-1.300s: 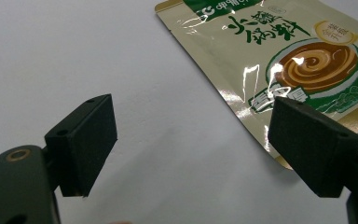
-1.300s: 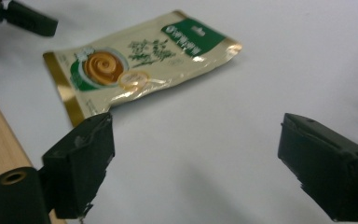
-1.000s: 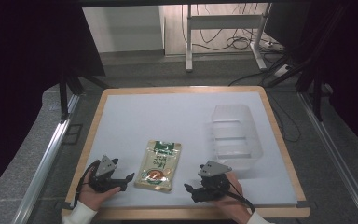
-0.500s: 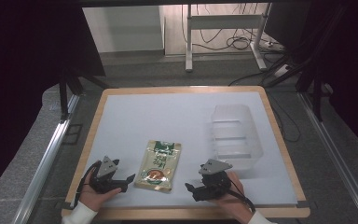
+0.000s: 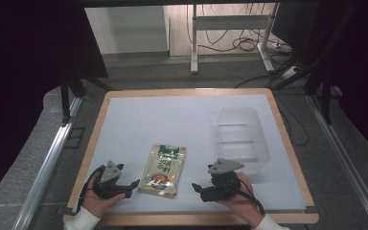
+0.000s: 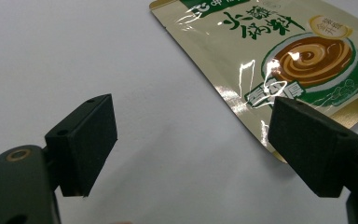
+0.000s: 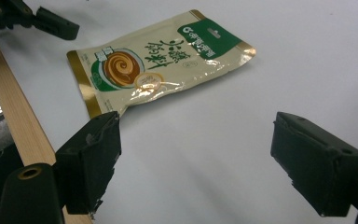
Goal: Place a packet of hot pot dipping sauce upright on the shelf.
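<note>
gold and green food pouch [image 5: 163,164] lies flat near front edge of white table [image 5: 172,120]. left gripper [image 5: 130,184] just beside its left corner, jaws spread, empty. right gripper [image 5: 196,188] near its right, jaws spread, empty. clear plastic box [image 5: 242,136] behind, at right.

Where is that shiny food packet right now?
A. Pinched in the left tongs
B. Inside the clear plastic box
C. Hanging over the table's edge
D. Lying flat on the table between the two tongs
D: the packet lies flat on the white table, with the open left tongs and open right tongs on either side, and the clear box holds nothing.
</note>
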Available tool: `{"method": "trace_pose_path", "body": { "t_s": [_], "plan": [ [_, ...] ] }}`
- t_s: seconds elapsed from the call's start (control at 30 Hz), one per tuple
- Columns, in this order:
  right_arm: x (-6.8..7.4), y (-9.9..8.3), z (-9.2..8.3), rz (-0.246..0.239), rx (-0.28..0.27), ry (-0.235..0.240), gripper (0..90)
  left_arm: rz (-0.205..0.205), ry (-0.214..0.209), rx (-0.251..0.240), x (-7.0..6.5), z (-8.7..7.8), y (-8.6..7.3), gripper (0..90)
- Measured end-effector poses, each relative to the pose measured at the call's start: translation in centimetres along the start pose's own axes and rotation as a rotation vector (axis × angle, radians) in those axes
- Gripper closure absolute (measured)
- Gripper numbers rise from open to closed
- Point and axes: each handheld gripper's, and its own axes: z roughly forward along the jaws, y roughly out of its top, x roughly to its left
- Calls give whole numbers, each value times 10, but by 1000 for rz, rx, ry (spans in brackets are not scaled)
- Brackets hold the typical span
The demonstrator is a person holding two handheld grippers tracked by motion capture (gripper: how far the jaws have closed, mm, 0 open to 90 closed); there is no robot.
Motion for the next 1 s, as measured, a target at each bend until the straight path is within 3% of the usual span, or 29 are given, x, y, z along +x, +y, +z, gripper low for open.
{"method": "trace_pose_path", "body": {
  "t_s": [0.53, 1.0],
  "plan": [
    [-12, 33, -4, -49, -13, 8, 208, 5, -5, 18, -3, 5, 1, 155],
    [-14, 57, 5, -65, -17, 21, 229, 4, 2, 19, -1, 4, 0, 155]
  ]
}}
